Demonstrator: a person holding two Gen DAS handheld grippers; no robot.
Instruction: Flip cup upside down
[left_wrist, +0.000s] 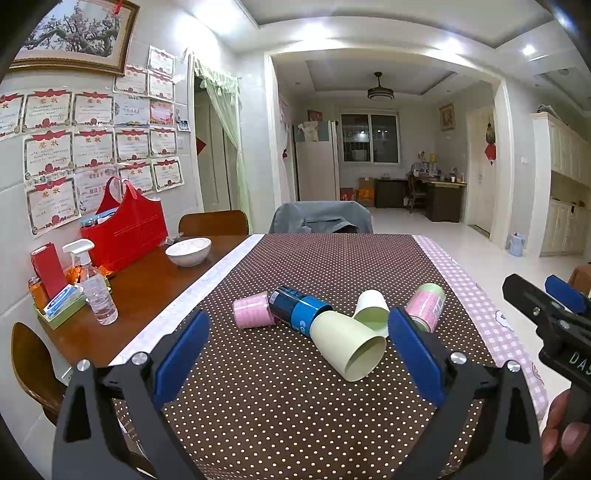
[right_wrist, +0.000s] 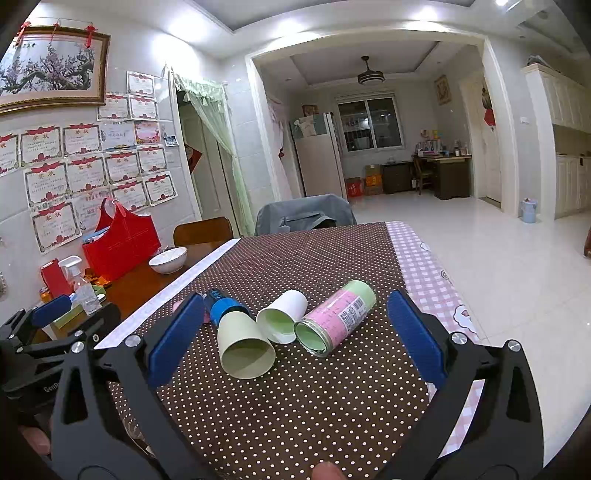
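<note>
Here, tapered pale-green paper cup (left_wrist: 347, 345) on its side, dotted brown tablecloth (left_wrist: 295, 406), both grippers' jaws wide open.

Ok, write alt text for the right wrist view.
Five cups and cans lie on their sides on a brown polka-dot tablecloth: a pale green paper cup, a white paper cup, a pink-and-green can and a blue can. The open right gripper hovers before them, holding nothing.
</note>
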